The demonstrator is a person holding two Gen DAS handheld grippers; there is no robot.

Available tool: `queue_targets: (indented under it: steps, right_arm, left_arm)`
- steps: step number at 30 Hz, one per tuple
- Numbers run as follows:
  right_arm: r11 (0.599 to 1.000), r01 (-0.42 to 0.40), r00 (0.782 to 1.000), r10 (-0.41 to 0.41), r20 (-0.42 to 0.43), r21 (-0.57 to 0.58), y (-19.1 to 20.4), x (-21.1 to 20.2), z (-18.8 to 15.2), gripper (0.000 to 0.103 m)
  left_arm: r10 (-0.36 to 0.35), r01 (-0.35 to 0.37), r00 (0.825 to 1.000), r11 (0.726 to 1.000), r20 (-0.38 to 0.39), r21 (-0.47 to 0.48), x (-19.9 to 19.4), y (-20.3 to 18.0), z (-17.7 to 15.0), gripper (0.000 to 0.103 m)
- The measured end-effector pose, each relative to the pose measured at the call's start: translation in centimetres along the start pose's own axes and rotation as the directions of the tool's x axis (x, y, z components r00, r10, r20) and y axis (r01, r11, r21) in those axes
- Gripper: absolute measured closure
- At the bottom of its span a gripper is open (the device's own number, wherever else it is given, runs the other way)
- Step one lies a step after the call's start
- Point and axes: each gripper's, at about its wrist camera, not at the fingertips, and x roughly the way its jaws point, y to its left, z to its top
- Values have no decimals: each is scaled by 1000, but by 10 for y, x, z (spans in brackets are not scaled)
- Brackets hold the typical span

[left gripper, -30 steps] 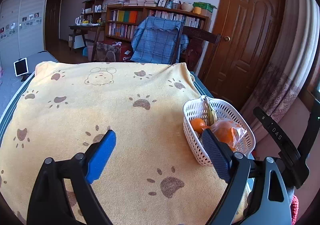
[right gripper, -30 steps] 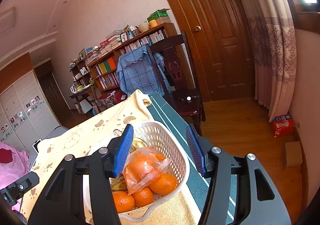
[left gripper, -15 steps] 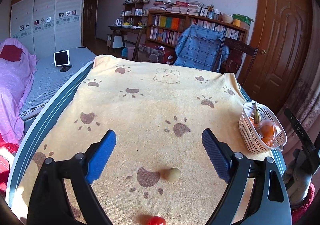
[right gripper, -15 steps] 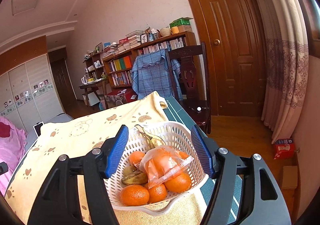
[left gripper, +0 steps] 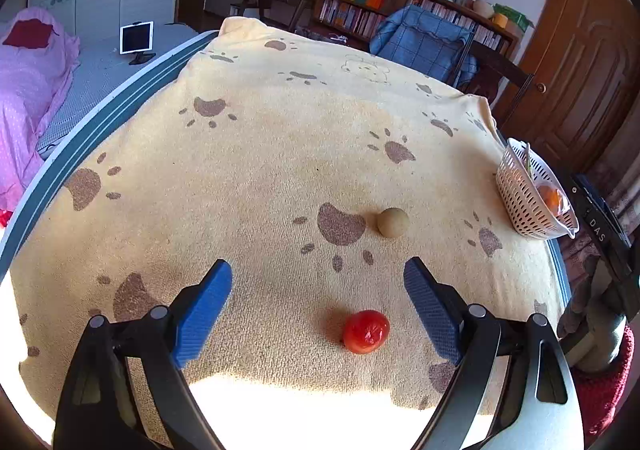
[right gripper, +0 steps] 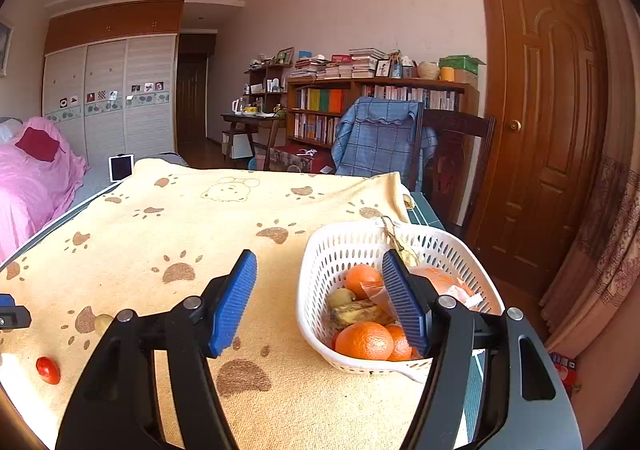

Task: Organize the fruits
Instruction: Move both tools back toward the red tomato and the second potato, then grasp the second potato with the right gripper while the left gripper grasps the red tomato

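A small red tomato (left gripper: 366, 331) lies on the yellow paw-print blanket (left gripper: 260, 153) near the front edge, just below the gap of my left gripper (left gripper: 317, 270). That gripper is open and holds nothing. A round beige fruit (left gripper: 393, 222) rests a little farther back. At the table's right edge stands the white basket (right gripper: 348, 228) with loose oranges (right gripper: 364, 340), a bag of oranges (right gripper: 436, 278) and a dark banana (right gripper: 360, 314). My right gripper (right gripper: 319, 258) hovers open over the basket's left rim, its pads touching nothing. The tomato (right gripper: 48, 370) also shows at the far left of the right wrist view.
A chair draped with blue cloth (right gripper: 380, 141) and a bookshelf (right gripper: 376, 101) stand behind the table. A brown door (right gripper: 548, 109) and curtain are on the right. A bed with pink bedding (left gripper: 28, 81) and a tablet (left gripper: 136, 37) lie to the left.
The left gripper swung away from the basket to the front of the table, bringing the tomato and beige fruit into view. The right gripper rolled level, shifted left off the basket and widened.
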Motion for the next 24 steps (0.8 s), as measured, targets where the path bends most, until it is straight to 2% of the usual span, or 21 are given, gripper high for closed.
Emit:
queue_targets:
  steps: [2, 4, 6, 8, 12, 15, 16, 17, 19, 20, 21, 23, 24]
  right_arm:
    - [997, -79, 997, 79, -23, -20, 16, -3, 5, 36]
    - [985, -171, 983, 170, -65, -23, 32, -5, 4, 36]
    - [966, -258, 958, 255, -129, -4, 48, -1, -1, 36]
    - [950, -311, 933, 308, -186, 16, 67, 2, -13, 36]
    - [934, -356, 895, 348, -278, 24, 90, 10, -28, 36]
    - [925, -381, 873, 363, -324, 10, 105, 16, -35, 36]
    - [920, -392, 864, 373, -339, 12, 108, 19, -36, 36]
    - [913, -408, 851, 387, -354, 18, 110, 24, -36, 38]
    - [899, -437, 824, 412, -388, 26, 117, 33, -35, 41]
    - [891, -453, 807, 427, -407, 36, 120, 39, -34, 48]
    - [882, -468, 790, 443, -424, 50, 124, 44, -33, 53]
    - [860, -504, 749, 479, -458, 75, 131, 55, -32, 56]
    - [858, -509, 741, 481, -468, 77, 135, 60, -32, 59]
  left_arm:
    - [-15, 15, 1000, 1000, -16, 18, 2, -2, -11, 18]
    - [-34, 35, 999, 999, -16, 38, 1, -3, -19, 23]
    - [-54, 54, 999, 998, -10, 42, -1, -4, -23, 23]
    - [-78, 78, 997, 996, -4, 49, -2, -3, -25, 23]
    - [-97, 96, 995, 992, 4, 82, -3, -6, -29, 25]
    - [-103, 102, 995, 990, 2, 100, -1, -10, -33, 32]
    - [-102, 102, 995, 989, -6, 107, 1, -11, -33, 38]
    - [-101, 102, 995, 988, -19, 114, 4, -13, -34, 43]
    - [-102, 105, 994, 987, -37, 119, 10, -14, -35, 45]
    - [-103, 107, 994, 987, -44, 118, 12, -14, -35, 49]
    - [-108, 113, 993, 987, -46, 116, 13, -14, -35, 49]
    - [-117, 121, 992, 986, -40, 111, 12, -11, -35, 49]
    - [-118, 122, 992, 987, -40, 107, 13, -10, -35, 49]
